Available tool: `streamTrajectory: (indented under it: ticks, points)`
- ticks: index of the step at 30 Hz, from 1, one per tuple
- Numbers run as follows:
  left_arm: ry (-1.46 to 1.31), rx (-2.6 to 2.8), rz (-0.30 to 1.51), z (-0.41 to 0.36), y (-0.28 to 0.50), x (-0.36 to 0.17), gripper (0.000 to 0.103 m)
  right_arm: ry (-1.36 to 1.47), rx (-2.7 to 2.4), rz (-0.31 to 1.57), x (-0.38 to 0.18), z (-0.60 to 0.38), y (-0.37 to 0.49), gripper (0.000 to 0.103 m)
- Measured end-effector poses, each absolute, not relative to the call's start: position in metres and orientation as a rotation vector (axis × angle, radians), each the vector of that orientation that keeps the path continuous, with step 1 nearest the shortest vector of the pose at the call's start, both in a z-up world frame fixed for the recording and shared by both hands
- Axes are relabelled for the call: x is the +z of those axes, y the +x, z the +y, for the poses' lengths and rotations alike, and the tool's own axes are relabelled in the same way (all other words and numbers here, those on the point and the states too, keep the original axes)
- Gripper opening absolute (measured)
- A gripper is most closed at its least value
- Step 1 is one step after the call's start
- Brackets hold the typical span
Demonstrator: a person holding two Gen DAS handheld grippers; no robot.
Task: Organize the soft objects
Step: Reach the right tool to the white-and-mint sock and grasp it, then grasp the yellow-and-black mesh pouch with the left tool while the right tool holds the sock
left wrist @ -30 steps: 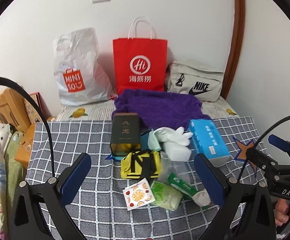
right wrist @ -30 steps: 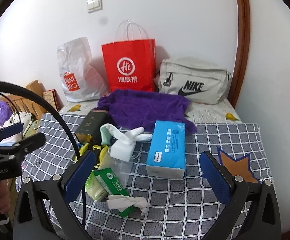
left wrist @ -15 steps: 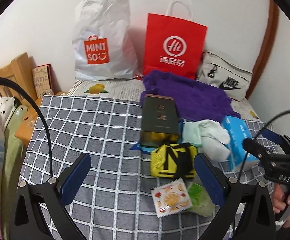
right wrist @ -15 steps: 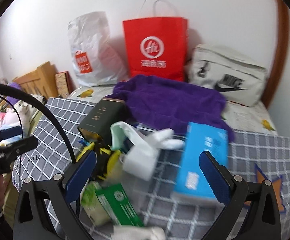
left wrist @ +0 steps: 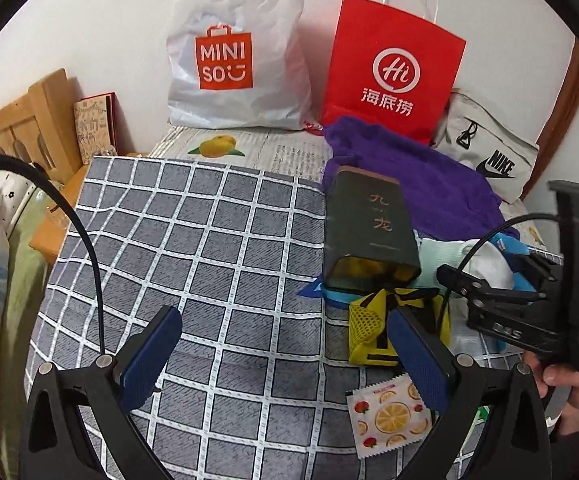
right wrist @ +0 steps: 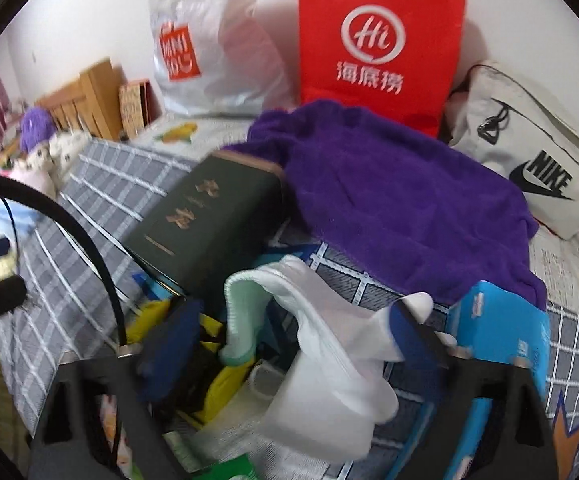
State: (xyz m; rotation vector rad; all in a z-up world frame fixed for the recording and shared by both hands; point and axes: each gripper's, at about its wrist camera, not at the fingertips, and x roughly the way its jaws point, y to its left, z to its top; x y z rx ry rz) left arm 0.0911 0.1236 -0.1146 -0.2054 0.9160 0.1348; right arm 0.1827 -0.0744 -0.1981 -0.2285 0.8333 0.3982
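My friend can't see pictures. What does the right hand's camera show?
The right gripper is closing around a white sock on a messy checked cloth, without squeezing it yet. Nearby lie a dark green box, a purple towel and a blue tissue pack; bags lean on the wall.

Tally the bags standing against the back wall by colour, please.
White plastic bag: 1
Red paper bag: 1
Beige bag with a black logo: 1
Total: 3
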Motion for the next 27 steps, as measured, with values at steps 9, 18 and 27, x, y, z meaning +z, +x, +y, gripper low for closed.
streamTrajectory:
  ticks: [9,18,27]
  points:
    - [-0.205,0.059,0.987,0.117,0.103,-0.145,0.103,-0.207,0.449,0.839,-0.198,-0.09,0.176,0.015]
    - [-0.178,-0.044,1.012,0.092,0.116,-0.166,0.095,-0.119,0.444,0.762,-0.158,-0.119,0.151,0.015]
    - [-0.135,-0.077,1.037,0.078,0.136,-0.19,0.067,-0.07,0.432,0.736,-0.148,-0.144,0.122,0.015]
